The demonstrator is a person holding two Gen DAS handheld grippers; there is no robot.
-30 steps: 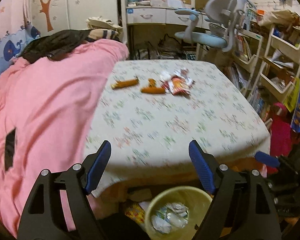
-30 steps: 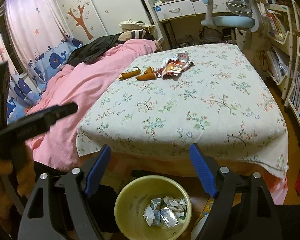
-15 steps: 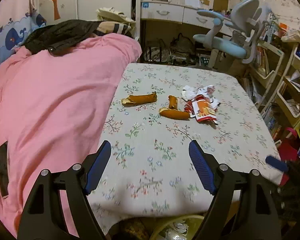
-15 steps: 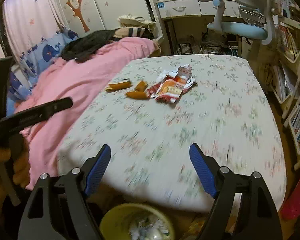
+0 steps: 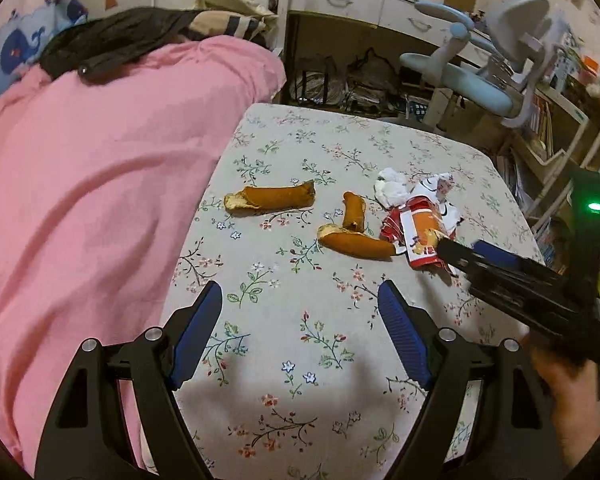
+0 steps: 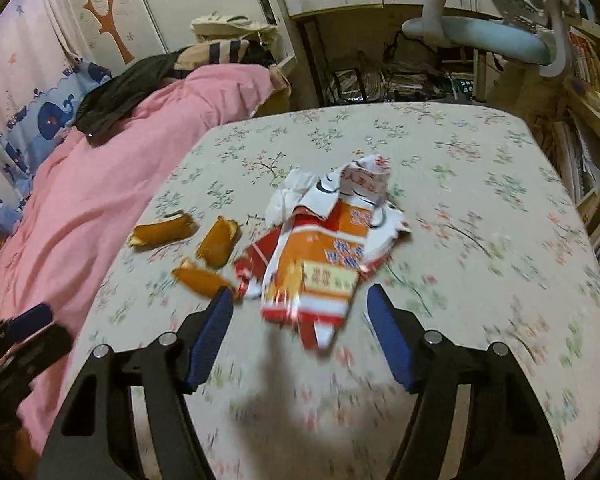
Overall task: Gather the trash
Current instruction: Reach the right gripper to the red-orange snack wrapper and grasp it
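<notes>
A crumpled red, orange and white snack wrapper (image 6: pixel 320 264) lies mid-table with a white tissue wad (image 6: pixel 288 196) behind it. Left of it lie three orange peel pieces (image 6: pixel 162 232) (image 6: pixel 218 240) (image 6: pixel 200 280). My right gripper (image 6: pixel 300 304) hovers at the wrapper's near end with its jaws closing; the wrapper's tip sits between them and the pads do not press it. In the left wrist view the wrapper (image 5: pixel 420 228) and peel pieces (image 5: pixel 270 198) (image 5: pixel 354 216) (image 5: pixel 356 244) lie ahead of my left gripper (image 5: pixel 300 304), which is open and holds nothing. The right gripper (image 5: pixel 464 252) reaches in from the right.
The table wears a floral cloth (image 5: pixel 300 360). A pink blanket (image 5: pixel 100 200) with dark clothes on it borders the table's left edge. A pale blue desk chair (image 5: pixel 480 80) and shelves of books stand behind and to the right. A hand (image 5: pixel 572 400) holds the right gripper.
Both grippers have moved forward over the table toward the trash, and the yellow bin below has dropped out of view. The right jaws have narrowed.
</notes>
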